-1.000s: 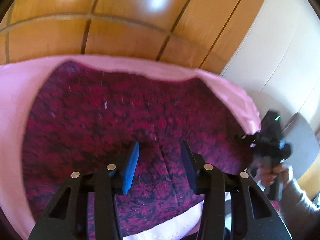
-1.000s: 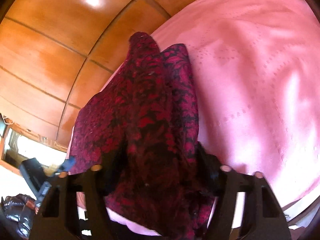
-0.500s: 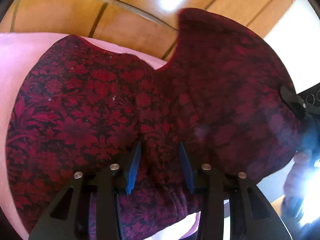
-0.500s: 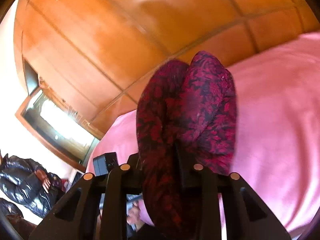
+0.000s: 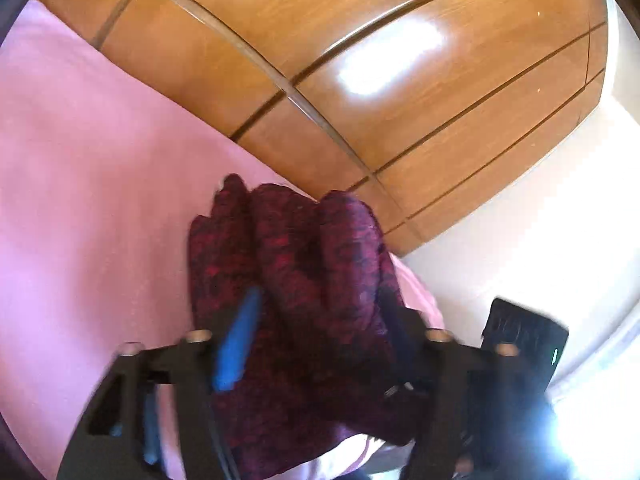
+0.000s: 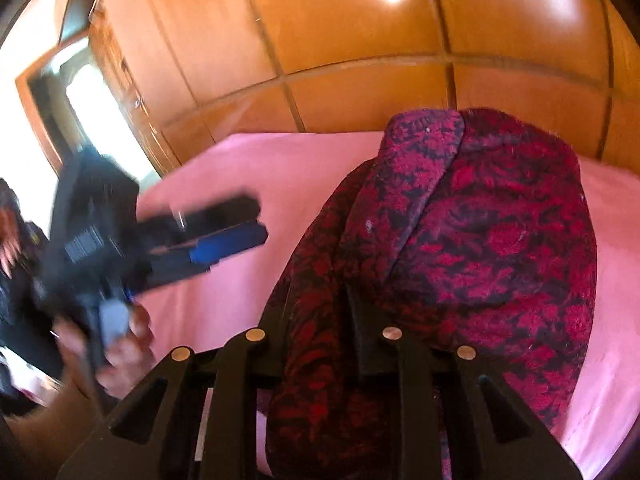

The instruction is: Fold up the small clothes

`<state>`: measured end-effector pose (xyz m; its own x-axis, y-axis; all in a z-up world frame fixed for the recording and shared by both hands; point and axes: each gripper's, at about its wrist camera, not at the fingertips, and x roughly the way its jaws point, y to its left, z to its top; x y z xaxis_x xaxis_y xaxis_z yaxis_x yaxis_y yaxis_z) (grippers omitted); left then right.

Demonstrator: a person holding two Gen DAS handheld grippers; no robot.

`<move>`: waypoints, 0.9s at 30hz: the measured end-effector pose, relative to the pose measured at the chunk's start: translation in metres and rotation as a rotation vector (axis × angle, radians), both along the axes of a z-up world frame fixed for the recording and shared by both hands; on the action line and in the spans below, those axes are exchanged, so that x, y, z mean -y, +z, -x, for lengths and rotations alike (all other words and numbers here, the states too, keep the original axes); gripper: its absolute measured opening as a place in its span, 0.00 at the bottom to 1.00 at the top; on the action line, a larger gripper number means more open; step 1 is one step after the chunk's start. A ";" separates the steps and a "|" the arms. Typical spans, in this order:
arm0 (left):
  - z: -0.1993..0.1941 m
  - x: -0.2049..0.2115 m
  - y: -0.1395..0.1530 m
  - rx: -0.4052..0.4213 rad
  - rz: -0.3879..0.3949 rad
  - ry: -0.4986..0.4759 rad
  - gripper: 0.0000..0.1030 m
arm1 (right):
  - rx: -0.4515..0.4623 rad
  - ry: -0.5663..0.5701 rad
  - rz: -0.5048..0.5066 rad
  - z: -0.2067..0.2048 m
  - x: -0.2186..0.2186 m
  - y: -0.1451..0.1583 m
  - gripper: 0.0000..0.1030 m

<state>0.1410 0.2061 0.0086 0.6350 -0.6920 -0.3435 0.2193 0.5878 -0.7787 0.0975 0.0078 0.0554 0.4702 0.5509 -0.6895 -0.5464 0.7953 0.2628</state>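
A dark red flowered garment (image 5: 304,280) lies bunched over the pink sheet (image 5: 88,184). In the left wrist view it sits between the spread fingers of my left gripper (image 5: 320,304), which is open; the blue pad (image 5: 236,344) is bare. In the right wrist view the garment (image 6: 472,248) drapes over my right gripper (image 6: 320,292), whose fingers are shut on a fold of it. The left gripper also shows in the right wrist view (image 6: 228,224), blurred, held by a hand, apart from the cloth.
A wooden panelled wardrobe (image 5: 400,80) stands behind the bed. A white wall (image 5: 540,216) is at the right. The right gripper's body (image 5: 524,340) shows at the right of the left wrist view. A doorway (image 6: 80,92) is at the far left.
The left gripper has opened and drawn away from the garment. The right gripper has carried its fold across, so the cloth is now bunched narrower instead of spread wide.
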 end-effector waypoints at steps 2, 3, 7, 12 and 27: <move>-0.008 0.008 0.002 -0.009 -0.005 -0.030 0.67 | 0.050 0.000 0.031 0.004 -0.009 -0.001 0.20; -0.010 0.015 0.006 -0.004 -0.021 -0.042 0.67 | 0.072 0.003 0.047 0.008 -0.011 -0.002 0.20; -0.034 0.045 0.020 0.009 -0.111 -0.144 0.67 | 0.154 0.020 0.109 0.018 -0.021 -0.006 0.20; -0.064 0.092 0.016 -0.065 -0.301 -0.325 0.44 | 0.198 0.030 0.124 0.021 -0.022 -0.003 0.26; -0.038 0.071 0.047 -0.004 -0.438 -0.218 0.17 | 0.016 -0.030 -0.111 0.035 0.130 0.014 0.50</move>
<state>0.1788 0.1350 0.0558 0.4899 -0.5983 -0.6341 0.3713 0.8013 -0.4691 0.0623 -0.1225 0.0691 0.4981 0.6089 -0.6173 -0.5275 0.7778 0.3416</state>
